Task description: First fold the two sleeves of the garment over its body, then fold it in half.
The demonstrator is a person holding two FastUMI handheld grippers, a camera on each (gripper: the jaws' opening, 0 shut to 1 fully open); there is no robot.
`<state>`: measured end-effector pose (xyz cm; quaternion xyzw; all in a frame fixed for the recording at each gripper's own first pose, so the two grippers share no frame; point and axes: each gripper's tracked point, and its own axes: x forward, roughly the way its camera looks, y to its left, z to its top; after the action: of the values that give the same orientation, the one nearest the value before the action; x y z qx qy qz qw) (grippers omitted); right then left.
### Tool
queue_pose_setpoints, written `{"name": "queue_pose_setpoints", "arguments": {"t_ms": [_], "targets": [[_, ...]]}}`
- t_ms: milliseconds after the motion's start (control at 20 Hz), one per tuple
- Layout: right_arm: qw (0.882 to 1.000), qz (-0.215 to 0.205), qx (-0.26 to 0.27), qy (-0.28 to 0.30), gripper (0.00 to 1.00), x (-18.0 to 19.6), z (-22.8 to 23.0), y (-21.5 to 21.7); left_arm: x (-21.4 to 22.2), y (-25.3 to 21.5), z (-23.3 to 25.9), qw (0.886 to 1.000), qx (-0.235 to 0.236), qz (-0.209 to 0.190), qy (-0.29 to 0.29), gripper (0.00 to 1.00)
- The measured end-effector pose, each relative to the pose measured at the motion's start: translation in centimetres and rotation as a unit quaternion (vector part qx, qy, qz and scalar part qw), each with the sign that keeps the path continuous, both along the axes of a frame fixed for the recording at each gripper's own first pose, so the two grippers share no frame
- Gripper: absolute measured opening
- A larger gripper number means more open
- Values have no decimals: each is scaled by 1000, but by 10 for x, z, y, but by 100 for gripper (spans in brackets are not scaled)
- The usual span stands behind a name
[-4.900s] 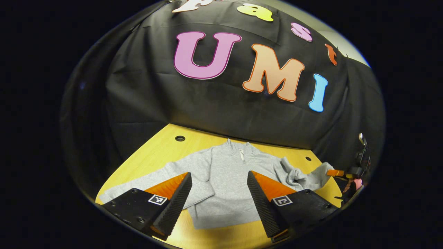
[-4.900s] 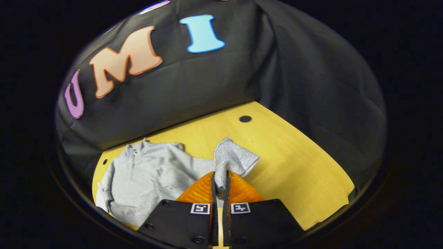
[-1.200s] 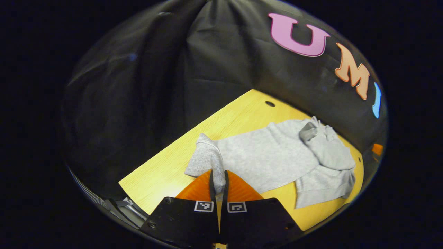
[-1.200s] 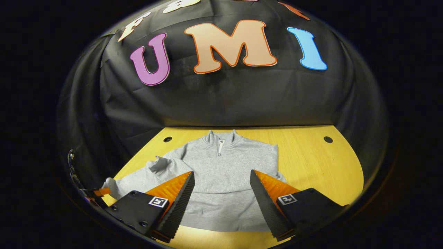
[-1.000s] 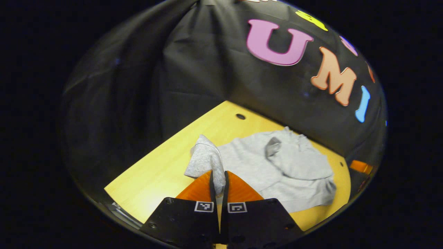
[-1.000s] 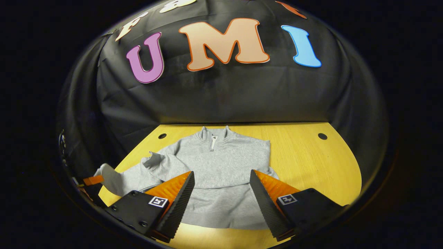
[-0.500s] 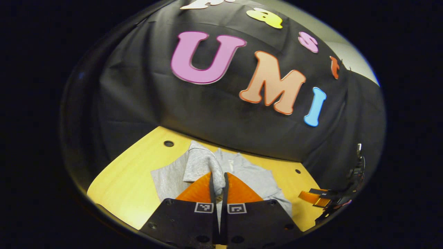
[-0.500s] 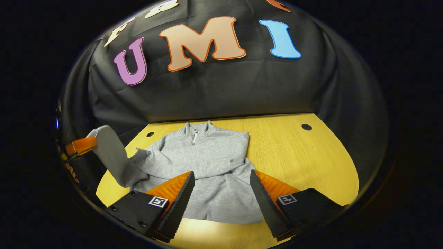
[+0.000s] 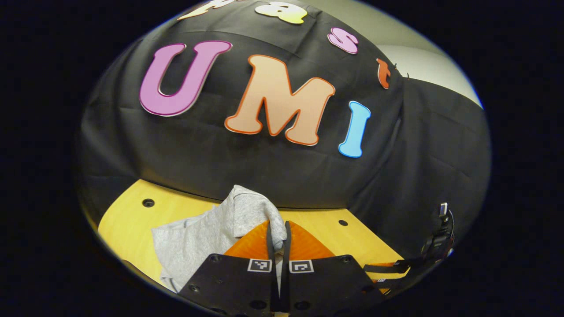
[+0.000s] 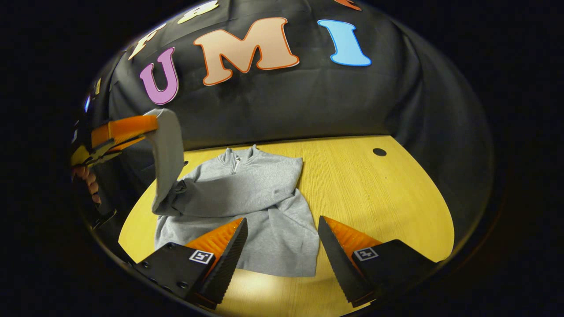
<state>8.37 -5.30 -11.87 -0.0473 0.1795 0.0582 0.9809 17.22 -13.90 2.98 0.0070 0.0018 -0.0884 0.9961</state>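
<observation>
Black cloth hangs behind a yellow wooden table, which has small round holes near its far edge (1 of them shows at the right of the right gripper view, 2 in the left gripper view). On the table lies a grey sweatshirt with a short zip collar at the far side, sitting in the centre-left of the right gripper view. Its body lies flat and rumpled, and 1 sleeve is already laid across the chest.

At the bottom of the left gripper view, the left gripper is clenched on the cuff of the other sleeve, both fingers pinching the grey fabric so that it bunches above the tips. From there the sleeve drapes down to the left toward the table. At the upper left of the right gripper view the same gripper appears, held by a hand, with the sleeve lifted well above the table and hanging in a curve down to the shoulder of the garment.

Along the bottom of the right gripper view, the right gripper is spread wide, its 2 fingers apart with the lower hem of the sweatshirt lying between them on the table below. It grasps nothing. That gripper also shows dimly at the lower right edge of the left gripper view.
</observation>
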Motion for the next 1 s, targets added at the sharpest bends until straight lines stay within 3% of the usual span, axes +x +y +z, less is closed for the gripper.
{"name": "queue_pose_setpoints", "arguments": {"t_ms": [300, 750, 900, 1000], "targets": [[1000, -11, 8, 14, 96, 1, -17, -14, 61, -48, -39, 999, 14, -30, 31, 0], [999, -23, 6, 32, 99, -1, -40, -35, 133, -76, -109, 996, 56, -28, 68, 1], [999, -30, 7, 39, 99, 0, -47, -43, 149, -77, -122, 996, 49, -29, 75, 7], [998, -34, 7, 44, 99, 2, -51, -47, 155, -76, -127, 996, 44, -31, 75, 16]]}}
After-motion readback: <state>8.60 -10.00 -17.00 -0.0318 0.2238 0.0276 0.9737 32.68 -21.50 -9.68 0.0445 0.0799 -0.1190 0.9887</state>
